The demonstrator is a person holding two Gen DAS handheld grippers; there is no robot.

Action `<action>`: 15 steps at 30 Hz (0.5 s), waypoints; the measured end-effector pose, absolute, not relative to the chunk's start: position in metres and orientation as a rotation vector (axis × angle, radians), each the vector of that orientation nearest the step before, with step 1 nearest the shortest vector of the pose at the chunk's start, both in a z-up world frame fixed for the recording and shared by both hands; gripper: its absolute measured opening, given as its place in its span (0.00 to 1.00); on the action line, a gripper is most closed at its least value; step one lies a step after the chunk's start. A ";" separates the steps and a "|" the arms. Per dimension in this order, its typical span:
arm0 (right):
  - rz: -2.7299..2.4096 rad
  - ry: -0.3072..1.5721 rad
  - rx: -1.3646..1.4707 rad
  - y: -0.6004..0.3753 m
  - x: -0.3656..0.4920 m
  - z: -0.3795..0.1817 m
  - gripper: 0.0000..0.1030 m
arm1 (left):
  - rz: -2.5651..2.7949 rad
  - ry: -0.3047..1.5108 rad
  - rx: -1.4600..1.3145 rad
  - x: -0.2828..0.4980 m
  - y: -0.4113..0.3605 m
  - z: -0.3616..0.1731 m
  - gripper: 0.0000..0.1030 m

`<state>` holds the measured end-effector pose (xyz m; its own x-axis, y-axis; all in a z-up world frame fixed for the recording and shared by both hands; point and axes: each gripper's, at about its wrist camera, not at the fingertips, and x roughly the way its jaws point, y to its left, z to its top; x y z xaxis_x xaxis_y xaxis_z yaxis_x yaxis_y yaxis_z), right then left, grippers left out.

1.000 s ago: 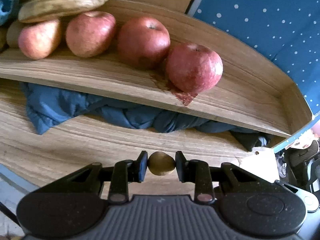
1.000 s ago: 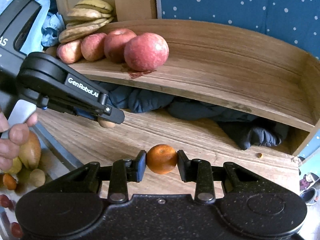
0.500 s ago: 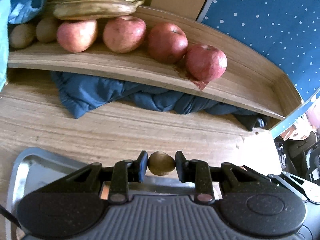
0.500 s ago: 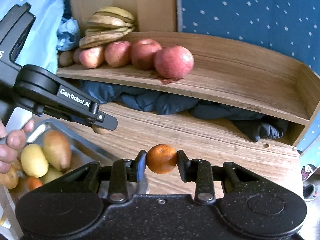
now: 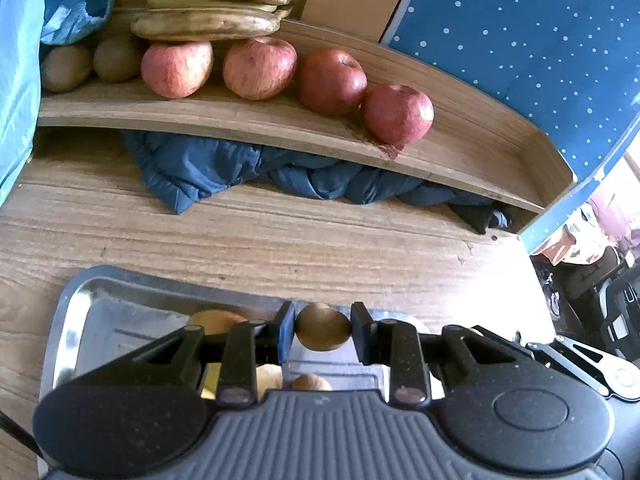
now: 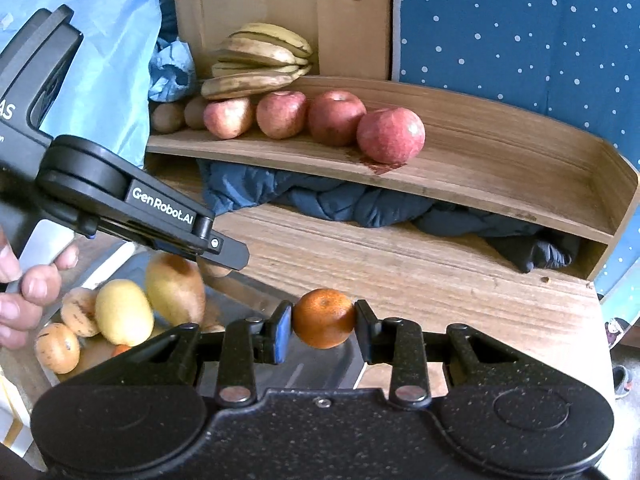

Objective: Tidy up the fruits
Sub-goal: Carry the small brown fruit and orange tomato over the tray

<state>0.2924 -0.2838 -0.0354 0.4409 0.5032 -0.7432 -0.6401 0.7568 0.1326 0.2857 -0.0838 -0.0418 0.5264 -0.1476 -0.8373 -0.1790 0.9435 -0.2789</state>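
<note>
The left gripper [image 5: 322, 328] has its jaws clenched on a small brown kiwi [image 5: 322, 326]. It holds the kiwi up in the air over the far edge of a shiny metal tray [image 5: 92, 300]. The right gripper [image 6: 323, 326] has its jaws clenched on a little orange [image 6: 323, 323], also up in the air, near the tray's corner.

In the right wrist view, a hand [image 6: 24, 292] holds the left gripper on the left side. Under it the tray holds more fruit: a yellow lemon [image 6: 124, 312], a big pear [image 6: 176, 288] and some small spotted fruits [image 6: 58, 347].

The tray sits on a wooden surface [image 5: 280, 240]. At the back stands a wooden shelf [image 6: 500, 168]. On the shelf, four red apples [image 6: 390, 135] sit in a row, touching each other. Two more kiwis [image 5: 66, 67] lie at the left end. A bunch of bananas [image 5: 224, 0] rests above the left apples. A dark blue cloth [image 5: 224, 168] is stuffed under the shelf.
</note>
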 end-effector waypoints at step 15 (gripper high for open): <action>0.683 0.873 -0.171 -0.274 0.251 -0.033 0.34 | -0.044 1.036 -0.331 0.254 -0.078 -0.043 0.31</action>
<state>0.2505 -0.2739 -0.0329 0.4474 0.4809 -0.7540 -0.6156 0.7772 0.1305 0.2540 -0.0777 -0.0435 0.5133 -0.1906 -0.8368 -0.1194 0.9497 -0.2895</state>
